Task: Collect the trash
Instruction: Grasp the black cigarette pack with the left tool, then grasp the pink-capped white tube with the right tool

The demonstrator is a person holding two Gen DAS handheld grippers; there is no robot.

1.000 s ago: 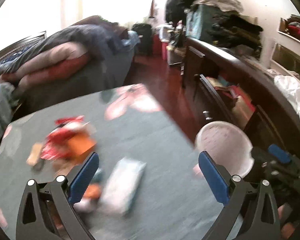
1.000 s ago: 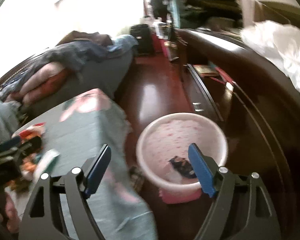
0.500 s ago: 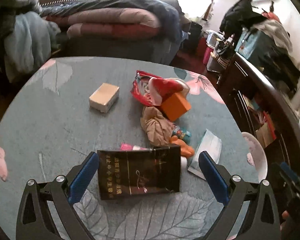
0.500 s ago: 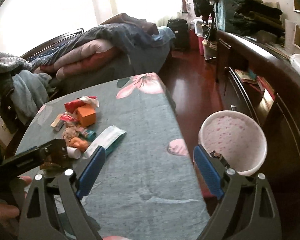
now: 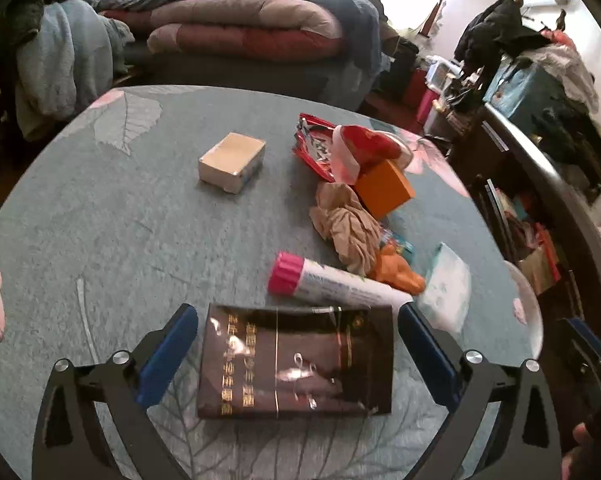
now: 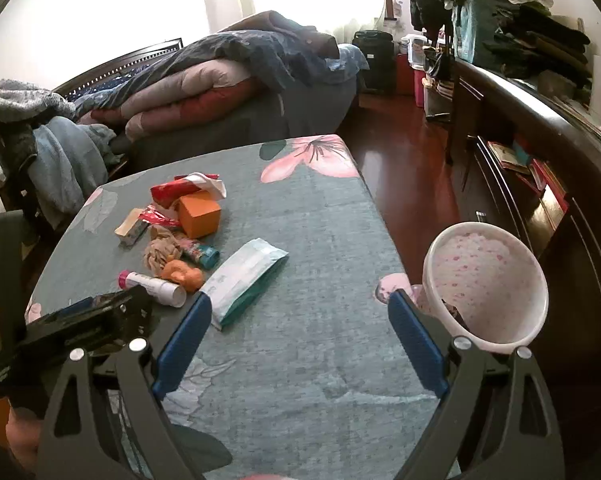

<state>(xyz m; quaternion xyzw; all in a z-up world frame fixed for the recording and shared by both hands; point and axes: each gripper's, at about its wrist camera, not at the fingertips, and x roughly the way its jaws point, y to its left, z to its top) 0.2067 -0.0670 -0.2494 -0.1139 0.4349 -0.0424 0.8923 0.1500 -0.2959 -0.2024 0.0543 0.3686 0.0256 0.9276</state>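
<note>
Dark packet (image 5: 296,360) sits between wide-open left tool (image 5: 298,350).

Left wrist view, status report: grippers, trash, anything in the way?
Left gripper open, straddling dark packet. Right gripper open, empty, over table. Pink-capped tube lies just beyond packet. Bin off table's right edge.

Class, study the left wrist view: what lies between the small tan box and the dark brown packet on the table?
Nothing: in the left wrist view, only bare floral tablecloth separates the tan box from the dark brown packet. The pink-capped tube lies off to the right.
</note>
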